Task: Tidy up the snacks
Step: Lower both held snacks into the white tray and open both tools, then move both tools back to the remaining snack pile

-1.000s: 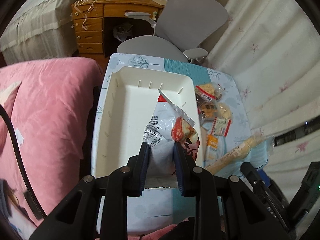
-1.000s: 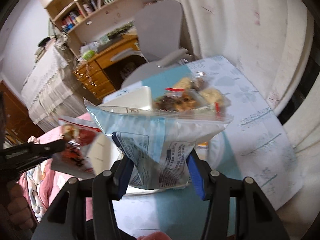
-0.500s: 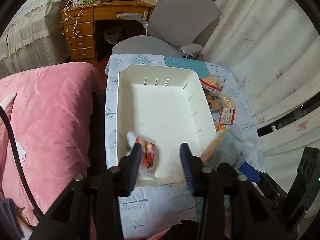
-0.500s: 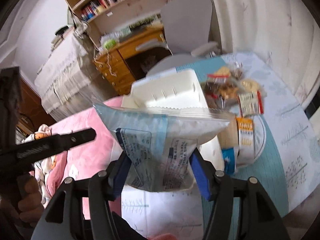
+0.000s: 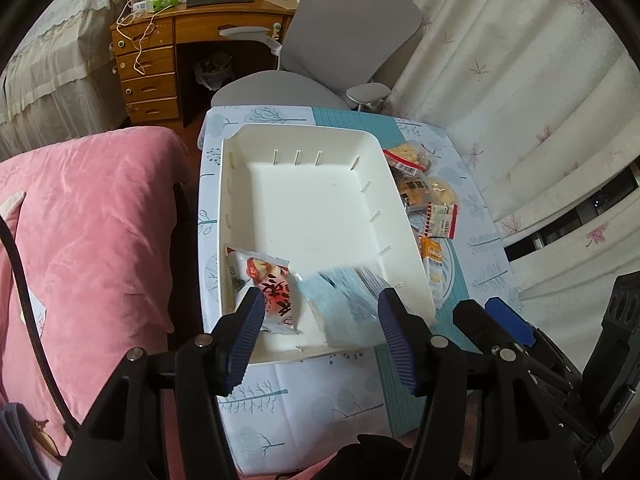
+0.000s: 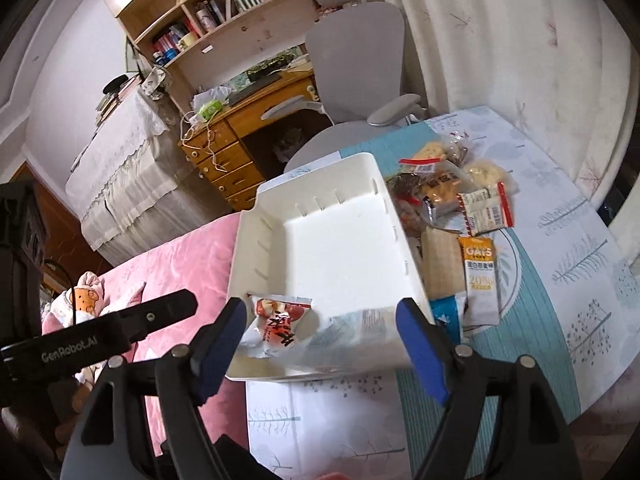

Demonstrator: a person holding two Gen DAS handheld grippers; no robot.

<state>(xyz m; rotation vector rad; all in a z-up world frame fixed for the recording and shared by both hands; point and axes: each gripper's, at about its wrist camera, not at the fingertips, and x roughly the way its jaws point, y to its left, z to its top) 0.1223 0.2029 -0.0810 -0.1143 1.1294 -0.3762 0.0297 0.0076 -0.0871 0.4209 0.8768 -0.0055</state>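
Opening over the near end of the white tray (image 5: 404,248), the left gripper (image 5: 320,314) and right gripper (image 6: 320,332) held nothing; the red packet (image 5: 272,288) and blue bag (image 5: 344,300) lay just ahead, looking light, crinkly and slippery, best pinched at a sealed edge.

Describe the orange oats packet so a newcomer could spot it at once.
Start at the white bin on the tree-print tablecloth, then look at the loose snacks piled along its window side. The oats packet lies at the near end of that pile, next to a tan wafer pack. It alone has an orange top band reading OATS above a white lower half.
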